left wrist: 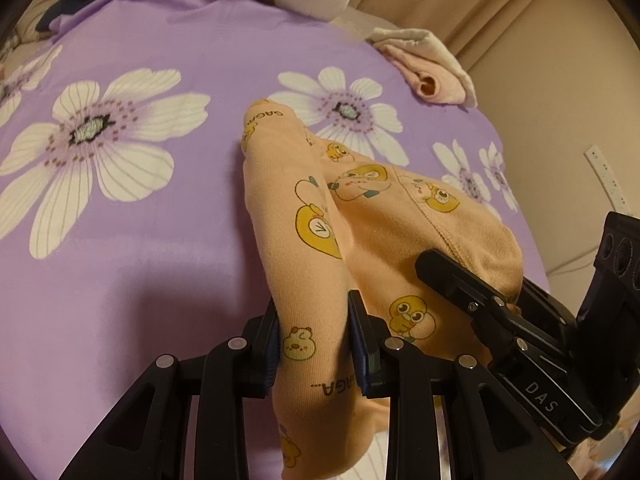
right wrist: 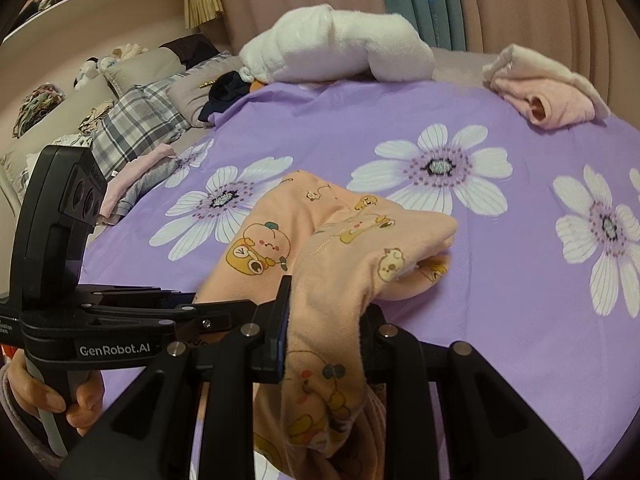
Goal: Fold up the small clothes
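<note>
A small peach garment (left wrist: 304, 216) printed with yellow cartoon ducks lies bunched on the purple flowered bedsheet (left wrist: 120, 248). My left gripper (left wrist: 314, 340) is shut on a long fold of it near the bottom of the left wrist view. My right gripper (right wrist: 326, 332) is shut on another fold of the same garment (right wrist: 344, 240), and it also shows in the left wrist view as a black tool (left wrist: 520, 320) at the right. The far part of the cloth rests on the sheet (right wrist: 500, 280); the near part hangs from both grips.
A folded pink and cream garment (right wrist: 548, 92) lies at the far right of the bed. A white plush toy (right wrist: 340, 56) sits at the far edge. Folded clothes (right wrist: 132, 184), a plaid pillow (right wrist: 136, 124) and dark items are at the left. A hand (right wrist: 48, 392) holds the left tool.
</note>
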### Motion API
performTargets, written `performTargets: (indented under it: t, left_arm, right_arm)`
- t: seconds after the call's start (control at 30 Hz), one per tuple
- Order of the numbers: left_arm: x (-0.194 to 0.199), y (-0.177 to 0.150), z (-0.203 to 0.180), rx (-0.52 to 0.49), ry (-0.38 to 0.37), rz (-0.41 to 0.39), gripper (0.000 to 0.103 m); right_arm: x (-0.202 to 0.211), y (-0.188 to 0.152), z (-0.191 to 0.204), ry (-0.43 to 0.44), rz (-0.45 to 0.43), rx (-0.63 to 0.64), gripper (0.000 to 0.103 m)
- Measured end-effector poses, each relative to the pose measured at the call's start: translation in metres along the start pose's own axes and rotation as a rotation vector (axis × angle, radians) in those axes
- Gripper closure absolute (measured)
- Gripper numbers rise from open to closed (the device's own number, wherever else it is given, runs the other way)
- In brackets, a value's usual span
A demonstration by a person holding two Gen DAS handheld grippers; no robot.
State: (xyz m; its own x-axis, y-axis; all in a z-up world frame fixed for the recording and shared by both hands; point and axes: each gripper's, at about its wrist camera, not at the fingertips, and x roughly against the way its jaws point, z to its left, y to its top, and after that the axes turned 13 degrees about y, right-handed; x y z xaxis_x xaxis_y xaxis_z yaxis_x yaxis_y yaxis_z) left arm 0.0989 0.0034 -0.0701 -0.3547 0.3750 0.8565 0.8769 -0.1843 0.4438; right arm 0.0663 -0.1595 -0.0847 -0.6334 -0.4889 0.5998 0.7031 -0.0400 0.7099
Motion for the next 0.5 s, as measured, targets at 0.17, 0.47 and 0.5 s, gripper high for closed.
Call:
performTargets:
  t: [0.17, 0.47, 0.5]
  left_arm:
    - [-0.009, -0.003, 0.004, 0.004, 0.012, 0.029, 0.075]
    - [-0.011, -0.009, 0.009, 0.014, 0.033, 0.046, 0.075]
    - [-0.011, -0.009, 0.01, 0.014, 0.034, 0.046, 0.075]
  right_arm:
    - [-0.009, -0.008, -0.009, 0.01, 0.027, -0.048, 0.078]
    - [-0.009, -0.02, -0.03, 0.025, 0.033, -0.177, 0.077]
    - [-0.01, -0.022, -0.032, 0.026, 0.036, -0.187, 0.077]
